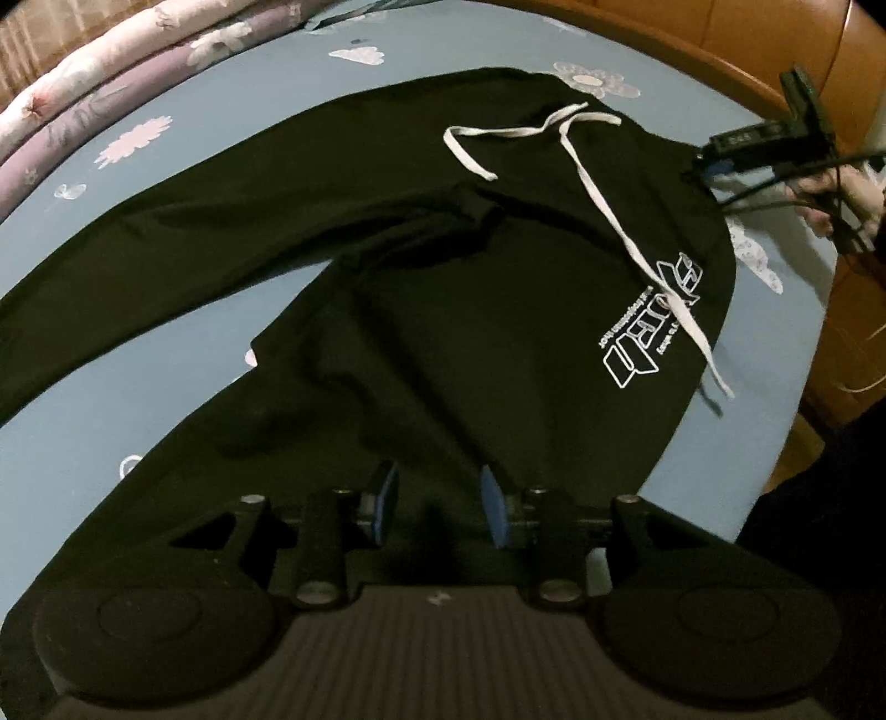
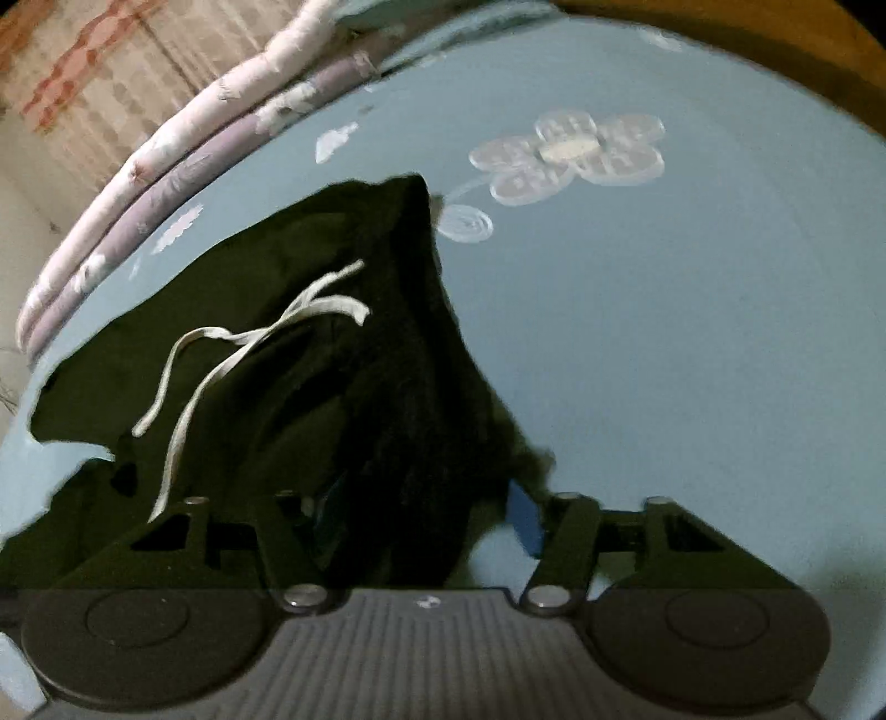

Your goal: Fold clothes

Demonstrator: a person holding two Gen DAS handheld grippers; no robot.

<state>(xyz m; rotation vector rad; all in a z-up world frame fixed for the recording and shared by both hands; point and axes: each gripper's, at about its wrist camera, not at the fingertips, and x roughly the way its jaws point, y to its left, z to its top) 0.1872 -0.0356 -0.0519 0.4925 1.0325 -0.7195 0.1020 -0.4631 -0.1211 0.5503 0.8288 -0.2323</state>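
Note:
Black sweatpants (image 1: pixel 421 288) with a white drawstring (image 1: pixel 587 166) and a white printed logo (image 1: pixel 648 332) lie spread on a blue flowered bedsheet (image 1: pixel 166 354). My left gripper (image 1: pixel 440 501) hovers over a pant leg near its hem, blue pads apart, holding nothing. My right gripper (image 1: pixel 703 160) shows at the waistband corner in the left wrist view. In the right wrist view the right gripper (image 2: pixel 421 515) has its jaws wide apart, with a bunched, raised fold of the black pants (image 2: pixel 343 343) between them; the left finger is hidden by cloth.
Folded pink and purple floral quilts (image 1: pixel 94 83) lie along the far left edge of the bed. A wooden headboard (image 1: pixel 775 50) stands at the right. Cables (image 1: pixel 819 183) trail from the right gripper.

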